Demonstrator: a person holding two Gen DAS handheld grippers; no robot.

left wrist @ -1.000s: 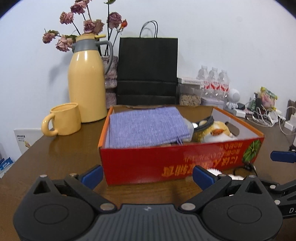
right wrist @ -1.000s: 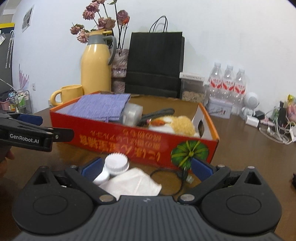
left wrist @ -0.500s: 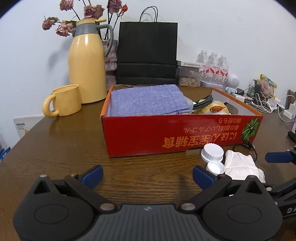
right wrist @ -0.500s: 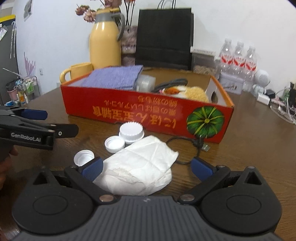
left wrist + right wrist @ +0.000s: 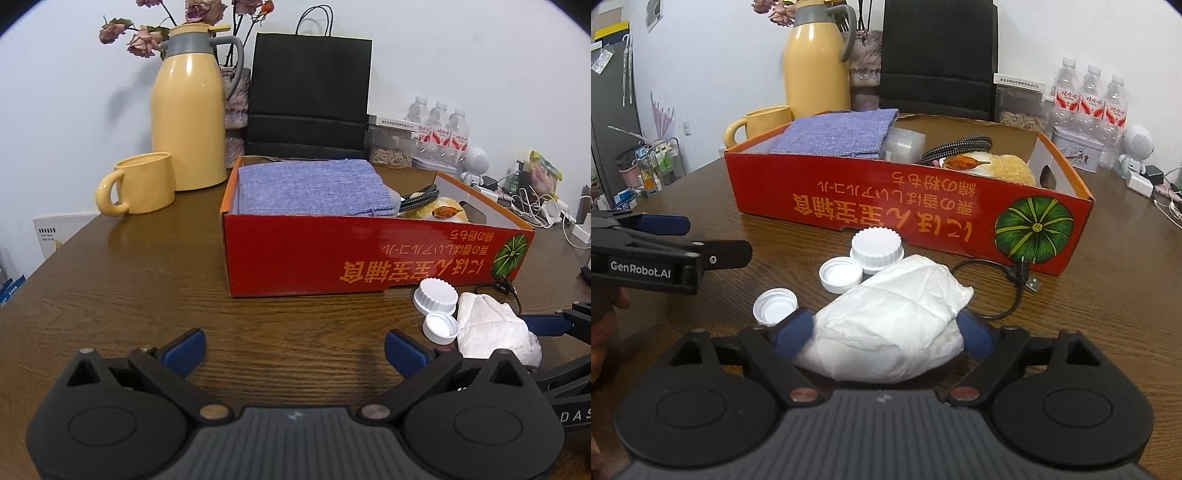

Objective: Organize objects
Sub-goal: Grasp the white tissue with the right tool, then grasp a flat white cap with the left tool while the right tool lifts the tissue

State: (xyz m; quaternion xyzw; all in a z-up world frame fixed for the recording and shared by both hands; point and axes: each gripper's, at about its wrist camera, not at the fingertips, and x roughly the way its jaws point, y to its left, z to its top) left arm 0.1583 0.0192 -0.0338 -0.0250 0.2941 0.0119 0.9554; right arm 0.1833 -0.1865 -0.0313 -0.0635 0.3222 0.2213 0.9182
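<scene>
A crumpled white tissue (image 5: pixel 892 323) lies on the brown table in front of the red box (image 5: pixel 908 218). My right gripper (image 5: pixel 886 332) has its blue fingers against both sides of the tissue. Three white caps (image 5: pixel 877 248) lie by the tissue, one (image 5: pixel 775 306) beside my left finger. The tissue also shows in the left wrist view (image 5: pixel 495 334), with the caps (image 5: pixel 436 295). My left gripper (image 5: pixel 293 349) is open and empty over bare table, left of the tissue. The box (image 5: pixel 369 254) holds a folded purple cloth (image 5: pixel 314 190), a cable and a plush toy.
A black USB cable (image 5: pixel 1015 280) lies right of the tissue. A yellow mug (image 5: pixel 138 182), a yellow thermos (image 5: pixel 190 110), a black paper bag (image 5: pixel 310 92) and water bottles (image 5: pixel 441 129) stand behind the box. Chargers and wires lie at the far right.
Both grippers have pulled back from the box and lowered. My right gripper has narrowed around the tissue, which now sits between its fingers.
</scene>
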